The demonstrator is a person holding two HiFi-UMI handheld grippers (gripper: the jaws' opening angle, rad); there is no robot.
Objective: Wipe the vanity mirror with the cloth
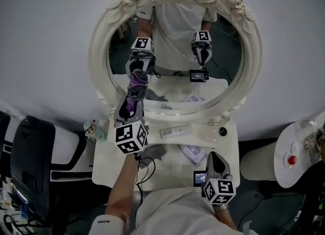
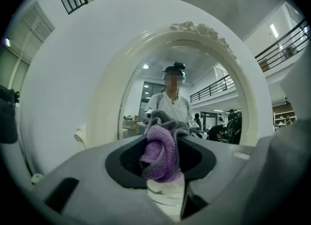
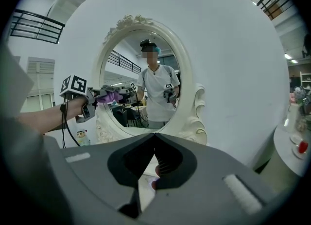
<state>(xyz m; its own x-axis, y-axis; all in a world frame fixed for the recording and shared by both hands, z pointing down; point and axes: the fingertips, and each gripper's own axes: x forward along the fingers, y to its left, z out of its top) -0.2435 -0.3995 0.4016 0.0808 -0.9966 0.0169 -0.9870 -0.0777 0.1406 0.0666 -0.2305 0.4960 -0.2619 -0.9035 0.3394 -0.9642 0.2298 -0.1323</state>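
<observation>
We record a vanity mirror (image 1: 223, 61), oval with a cream carved frame, standing upright at the far edge of a white vanity table (image 1: 227, 150).

We record a purple and grey cloth (image 1: 136, 89), bunched. It is clamped in the left gripper (image 1: 134, 96), whose jaws are clenched on it. The cloth meets its own reflection on the lower left of the glass.

We note the right gripper (image 1: 215, 161) low over the near right of the table, well apart from the mirror. Its jaws are pressed together with nothing between them.

We also list a small figurine (image 1: 91, 127) at the table's left edge, a black chair (image 1: 31, 158) to the near left, and a round side table (image 1: 299, 153) to the right.
</observation>
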